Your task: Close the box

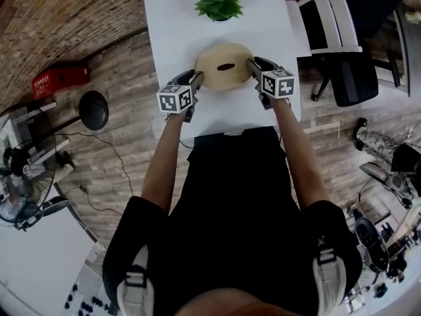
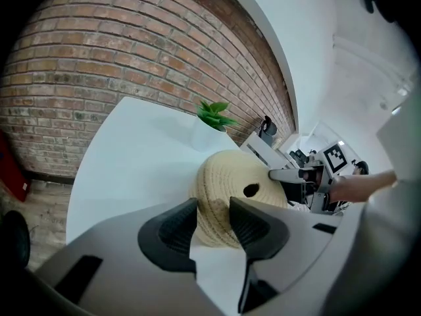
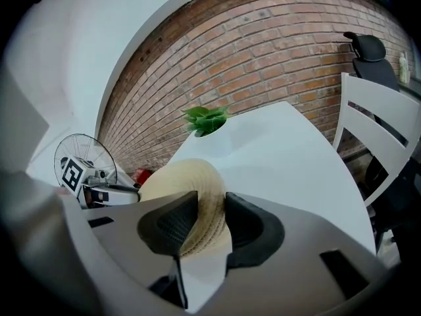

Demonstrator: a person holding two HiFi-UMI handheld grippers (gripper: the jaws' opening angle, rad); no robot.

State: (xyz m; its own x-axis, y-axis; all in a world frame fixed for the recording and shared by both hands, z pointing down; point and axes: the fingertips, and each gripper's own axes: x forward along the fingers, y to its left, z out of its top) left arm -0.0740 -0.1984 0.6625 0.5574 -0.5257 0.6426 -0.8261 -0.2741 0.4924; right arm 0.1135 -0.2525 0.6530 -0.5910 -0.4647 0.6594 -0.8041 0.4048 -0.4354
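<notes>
Left gripper (image 2: 212,210) and right gripper (image 3: 211,201), jaws partly open, each clamp opposite edges of the round woven box (image 1: 220,78) on the white table (image 1: 174,25).

left tongs (image 1: 197,78) and right tongs (image 1: 251,63), angled forward and down, each clamp the box (image 1: 224,66).

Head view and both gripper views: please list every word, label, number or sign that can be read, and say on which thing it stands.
Readable text: none in any view.
Left marker cube and right marker cube: black-and-white square patterns only, no letters.
Red case on the floor: pale marks, too blurred to read.
Woven box: no print visible.
</notes>
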